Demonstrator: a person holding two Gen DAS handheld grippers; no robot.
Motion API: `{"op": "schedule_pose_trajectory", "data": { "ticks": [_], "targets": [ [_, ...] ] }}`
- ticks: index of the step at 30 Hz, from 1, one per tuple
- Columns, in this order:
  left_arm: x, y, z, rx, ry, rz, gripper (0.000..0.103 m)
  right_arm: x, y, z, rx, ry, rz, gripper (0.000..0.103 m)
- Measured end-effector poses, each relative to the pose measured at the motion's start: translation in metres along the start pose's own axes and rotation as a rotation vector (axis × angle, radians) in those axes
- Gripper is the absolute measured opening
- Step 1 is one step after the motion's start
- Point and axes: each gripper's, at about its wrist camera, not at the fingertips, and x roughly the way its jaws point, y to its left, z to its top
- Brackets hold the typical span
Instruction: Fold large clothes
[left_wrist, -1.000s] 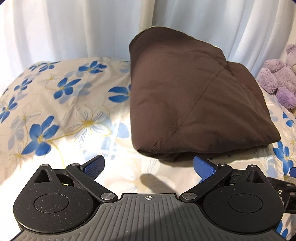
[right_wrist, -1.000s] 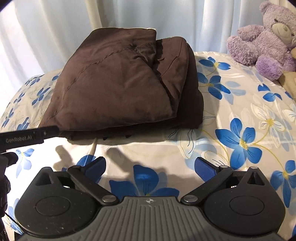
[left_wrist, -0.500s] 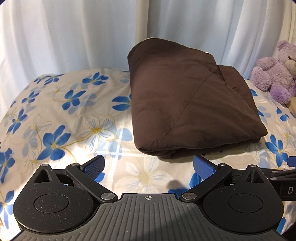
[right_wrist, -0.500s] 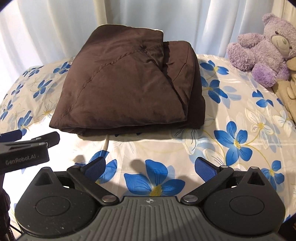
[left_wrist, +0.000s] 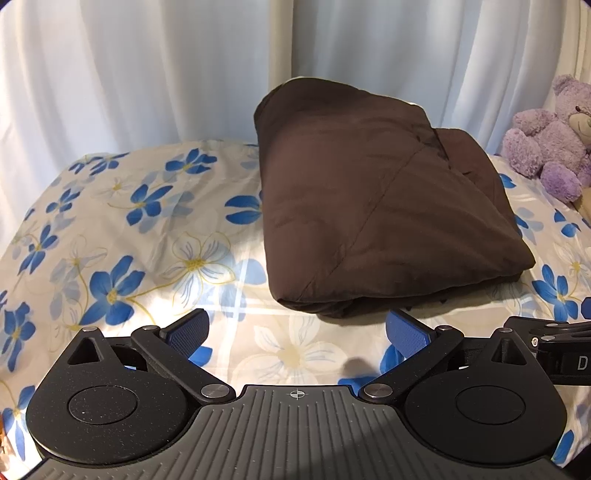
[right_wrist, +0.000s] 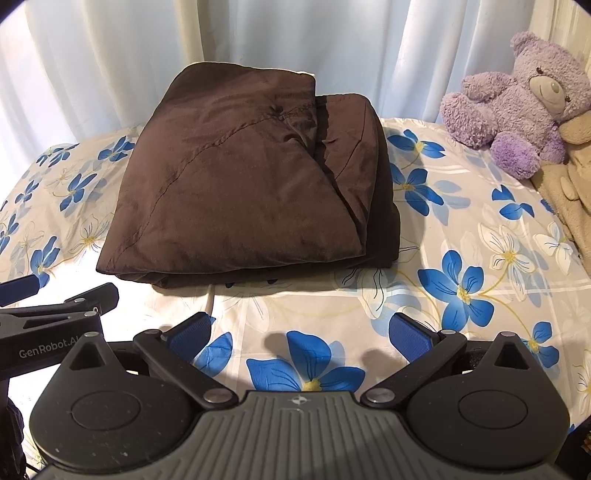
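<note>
Left wrist view, from the left: the floral bedsheet (left_wrist: 122, 236) covers the bed, white curtains (left_wrist: 147, 74) hang behind it, and the folded brown garment (left_wrist: 369, 206) lies on the sheet right of centre, with a purple teddy bear (left_wrist: 550, 144) at the far right edge. The left hand-held gripper (left_wrist: 295, 332) hovers just short of the garment's near edge, its blue pads spread wide with nothing between them — only the sheet shows in the gap.

Right wrist view, from the left: part of the left tool juts in at the edge, then the brown garment (right_wrist: 243, 184) sits folded in thick layers near the middle of the bed, apart from the teddy bear (right_wrist: 517, 92) and a beige plush toy (right_wrist: 569, 192) at the right. The right hand-held gripper (right_wrist: 299, 332) is likewise spread and empty, near the bundle but not touching it.
</note>
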Motion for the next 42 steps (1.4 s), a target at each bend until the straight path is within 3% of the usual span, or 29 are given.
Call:
{"op": "schedule_pose_trajectory", "data": {
  "ticks": [42],
  "targets": [
    [0.0005,-0.0059,0.0007,0.016,0.01,-0.019,0.103,-0.0042,-0.0064,-0.0002,0.019,-0.009,-0.005,0.102]
  ]
}}
